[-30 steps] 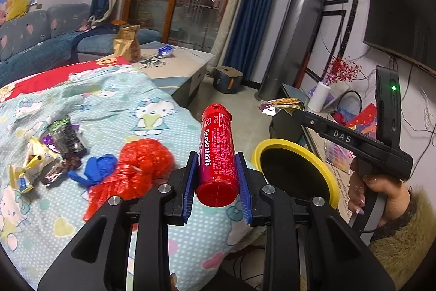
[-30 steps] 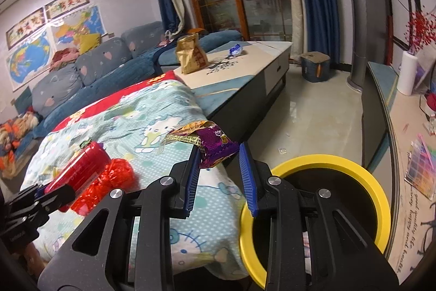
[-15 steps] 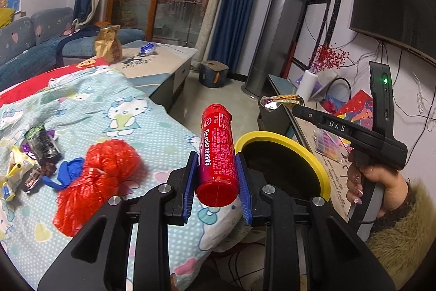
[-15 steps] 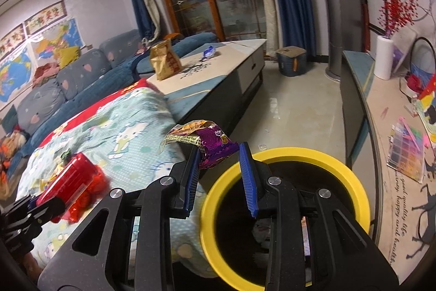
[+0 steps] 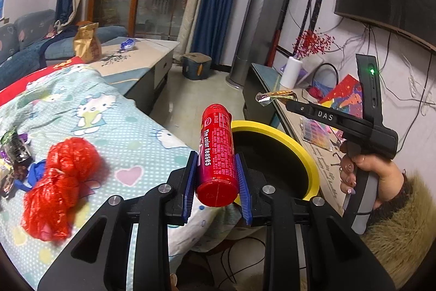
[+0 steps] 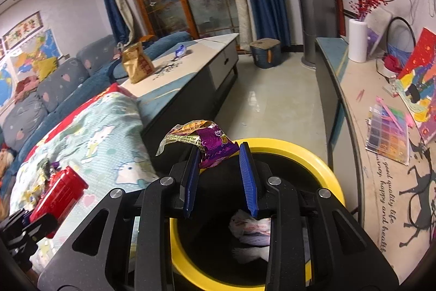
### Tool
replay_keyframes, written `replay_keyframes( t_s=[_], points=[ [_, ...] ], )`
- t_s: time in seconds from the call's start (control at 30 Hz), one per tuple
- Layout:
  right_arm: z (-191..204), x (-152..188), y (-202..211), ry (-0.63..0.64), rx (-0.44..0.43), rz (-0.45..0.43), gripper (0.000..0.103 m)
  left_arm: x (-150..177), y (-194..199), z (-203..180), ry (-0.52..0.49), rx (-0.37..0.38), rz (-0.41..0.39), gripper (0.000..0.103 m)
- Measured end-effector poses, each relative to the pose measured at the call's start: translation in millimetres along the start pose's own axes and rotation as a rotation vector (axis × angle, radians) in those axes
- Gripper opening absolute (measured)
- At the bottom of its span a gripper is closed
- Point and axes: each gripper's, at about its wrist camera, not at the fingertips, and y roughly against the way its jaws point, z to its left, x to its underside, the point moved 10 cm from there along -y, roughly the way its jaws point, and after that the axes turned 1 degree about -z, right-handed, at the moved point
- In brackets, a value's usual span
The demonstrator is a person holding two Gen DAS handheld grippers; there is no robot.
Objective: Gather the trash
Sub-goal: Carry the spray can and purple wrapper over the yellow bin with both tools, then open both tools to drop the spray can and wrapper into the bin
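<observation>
**Both tongs loaded, at the yellow-rimmed bin**

Landmark: round black waste bin with a bright yellow rim (image 6: 313,154), standing on the floor just beside the edge of the bed.

Left tongs (image 5: 216,168): clenched on a red cylindrical plastic can with white lettering (image 5: 216,154). Blue pads pressed against both sides of the can; can pointing away from the camera, its flat base nearest the lens. Held beside the near-left rim of the bin, over the edge of the bed.

Right tongs (image 6: 219,158): clenched on a crumpled purple and yellow foil snack wrapper (image 6: 207,141). Wrapper pinched at the very tips, most of it sticking out up and to the left. Tips directly above the bin's opening. Crumpled white paper (image 6: 250,232) already lying inside the bin.

Hand (image 5: 373,173) gripping the handle of the right tongs, to the right of the bin in the left wrist view.

On the bed, covered by a light blue cartoon-print quilt (image 5: 130,132), left of the bin: a bunched red plastic mesh bag (image 5: 57,182), beyond it a blue scrap (image 5: 31,176) and several small wrappers (image 5: 15,149) farther from the bin.
</observation>
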Motion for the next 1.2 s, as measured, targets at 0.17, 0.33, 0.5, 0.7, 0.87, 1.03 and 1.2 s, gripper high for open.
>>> replay_keyframes(
  t_s=[0.17,0.33,0.5,0.7,0.87,1.03,1.2],
  points=[
    [-19,5,-3,-0.03,0.036,0.011,0.023,7,-12,-12,-0.019,0.02,0.023,0.026],
    [-37,10,-8,-0.061,0.064,0.027,0.023,12,-23,-25,-0.041,0.044,0.038,0.026],
    [-53,16,-13,-0.086,0.091,0.048,0.023,18,-36,-37,-0.061,0.068,0.056,0.026],
    [-68,24,-19,-0.108,0.114,0.076,0.023,24,-53,-50,-0.09,0.078,0.086,0.026],
    [-77,31,-23,-0.125,0.125,0.101,0.023,28,-67,-59,-0.109,0.09,0.107,0.027],
    [-87,37,-26,-0.148,0.132,0.124,0.023,28,-82,-68,-0.122,0.111,0.121,0.027],
    [-93,42,-29,-0.174,0.121,0.149,0.027,25,-99,-76,-0.11,0.146,0.122,0.027]
  ],
)
